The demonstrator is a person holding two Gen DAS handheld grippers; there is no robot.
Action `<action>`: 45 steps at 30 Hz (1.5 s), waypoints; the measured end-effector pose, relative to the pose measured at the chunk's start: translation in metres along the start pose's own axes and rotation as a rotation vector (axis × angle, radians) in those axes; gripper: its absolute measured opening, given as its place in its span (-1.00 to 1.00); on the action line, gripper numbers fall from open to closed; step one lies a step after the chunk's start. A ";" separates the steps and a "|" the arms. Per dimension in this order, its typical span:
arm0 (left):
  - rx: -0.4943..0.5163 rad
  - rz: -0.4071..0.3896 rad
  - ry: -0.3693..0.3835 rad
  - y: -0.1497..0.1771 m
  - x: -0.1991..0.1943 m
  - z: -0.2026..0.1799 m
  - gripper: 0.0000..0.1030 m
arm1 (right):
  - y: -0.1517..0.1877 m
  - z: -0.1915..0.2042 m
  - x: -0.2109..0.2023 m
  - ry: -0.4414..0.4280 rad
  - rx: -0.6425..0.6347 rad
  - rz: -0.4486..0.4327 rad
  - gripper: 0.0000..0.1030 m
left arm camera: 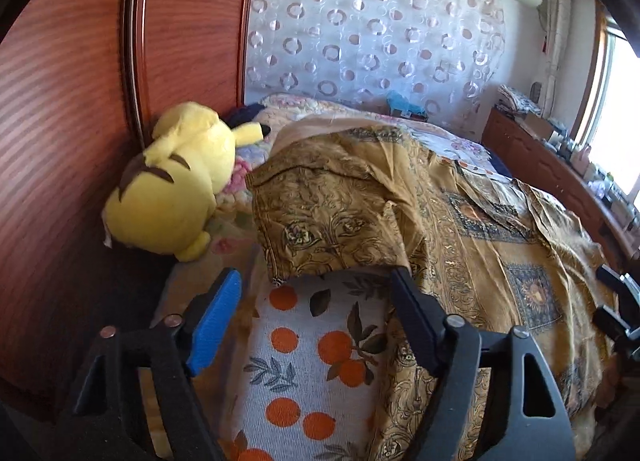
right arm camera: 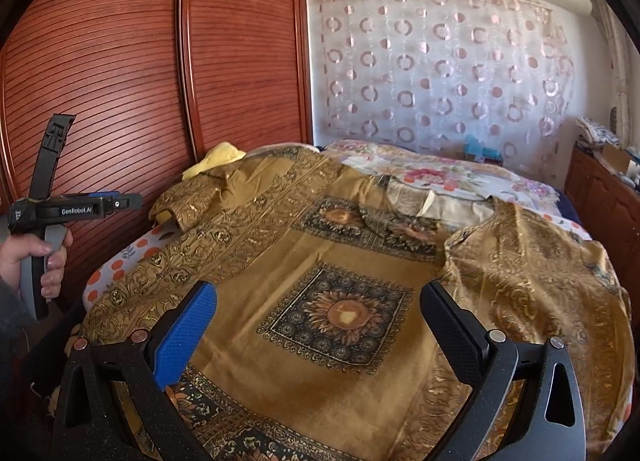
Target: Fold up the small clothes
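**Fingers Poised Over a Spread Garment as Folding Began**

Fingers of the left gripper (left arm camera: 316,285) stood spread with nothing between them, hovering at the hem of the folded-over sleeve of a mustard-gold, paisley-printed cotton tunic (right arm camera: 320,261) laid out across the bed. The right gripper (right arm camera: 318,325) was likewise spread and empty, low over the tunic's sunflower panel.

The tunic's left sleeve already lay doubled inward, near the white bedsheet printed with oranges (left arm camera: 304,361). A clean fold would likely call for each gripper to pinch only the top layer at an outer edge, lift just clear, and carry it flat toward the middle so the cloth did not drag or bunch. Whether the left fingers touched the sheet could not be told from the wrist view.

Room was tight on the left, where a yellow plush toy (left arm camera: 176,181) sat against the reddish slatted wooden wardrobe door (right arm camera: 120,61), just beside the sleeve. The person's hand (right arm camera: 38,261) held the left gripper close to that door. On the right, open bed ran toward a flowered quilt (right arm camera: 440,173).
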State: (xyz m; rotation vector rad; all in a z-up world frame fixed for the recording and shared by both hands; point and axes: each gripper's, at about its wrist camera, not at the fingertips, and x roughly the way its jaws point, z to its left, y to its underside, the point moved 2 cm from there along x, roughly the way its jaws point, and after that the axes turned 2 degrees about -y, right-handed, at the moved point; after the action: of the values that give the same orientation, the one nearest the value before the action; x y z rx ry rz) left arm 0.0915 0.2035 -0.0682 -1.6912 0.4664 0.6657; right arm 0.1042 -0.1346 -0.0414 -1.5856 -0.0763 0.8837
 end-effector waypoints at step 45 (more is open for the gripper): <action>0.168 -0.004 0.236 -0.059 0.019 -0.127 -0.80 | 0.007 -0.020 -0.020 0.055 0.070 -0.008 0.97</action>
State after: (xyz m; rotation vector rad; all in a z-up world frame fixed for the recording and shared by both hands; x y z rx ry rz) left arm 0.1661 0.0932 -0.0195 -1.6167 0.6667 0.4123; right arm 0.0987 -0.1629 -0.0393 -1.5422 -0.0125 0.8271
